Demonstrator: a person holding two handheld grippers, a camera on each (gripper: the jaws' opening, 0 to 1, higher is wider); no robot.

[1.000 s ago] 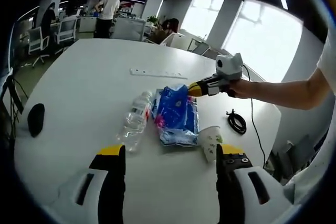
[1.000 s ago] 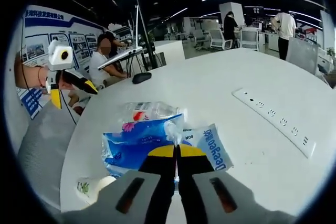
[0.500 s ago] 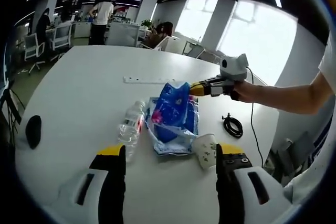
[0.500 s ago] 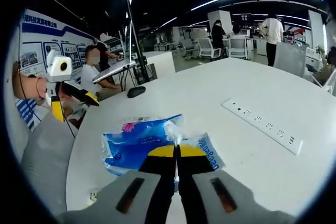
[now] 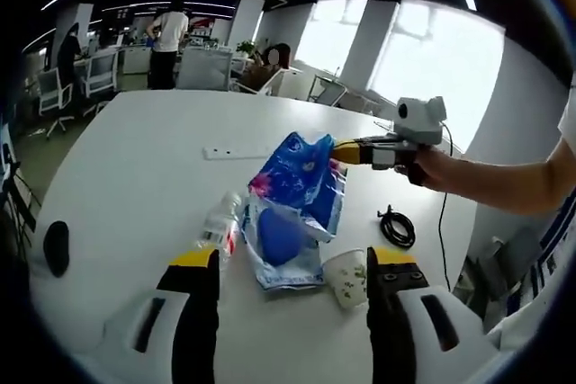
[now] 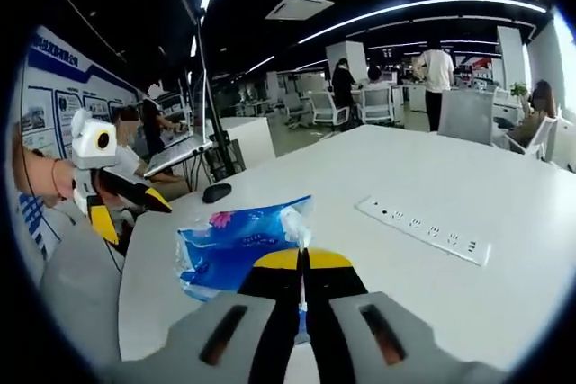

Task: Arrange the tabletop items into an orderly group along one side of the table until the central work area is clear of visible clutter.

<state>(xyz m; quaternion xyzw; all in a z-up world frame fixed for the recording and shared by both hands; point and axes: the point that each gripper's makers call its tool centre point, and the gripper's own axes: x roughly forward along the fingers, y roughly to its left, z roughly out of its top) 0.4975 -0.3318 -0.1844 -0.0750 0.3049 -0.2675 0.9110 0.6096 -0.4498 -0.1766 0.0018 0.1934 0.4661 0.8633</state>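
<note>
A blue plastic pack [image 5: 292, 204] hangs by one corner, its lower end still on the white table [image 5: 126, 159]. My right gripper [image 5: 338, 152] is shut on that raised corner; in its own view the right gripper [image 6: 302, 260] pinches the blue pack [image 6: 236, 249]. A clear plastic bottle [image 5: 220, 227] lies to the left of the pack and a paper cup [image 5: 345, 278] lies on its side to the right. My left gripper [image 5: 292, 263] stands open near the table's edge, nothing between its jaws. In the right gripper view the left gripper [image 6: 130, 213] shows at the left.
A white power strip [image 5: 232, 152] lies farther out on the table, also seen as the power strip [image 6: 423, 229]. A coiled black cable [image 5: 396, 227] sits right of the cup. A black mouse [image 5: 56, 247] rests at the left edge. Office chairs and people stand beyond.
The right gripper has risen, pulling the blue pack's corner up from lying flat. The bottle and cup stay on the table. The left gripper stays open.
</note>
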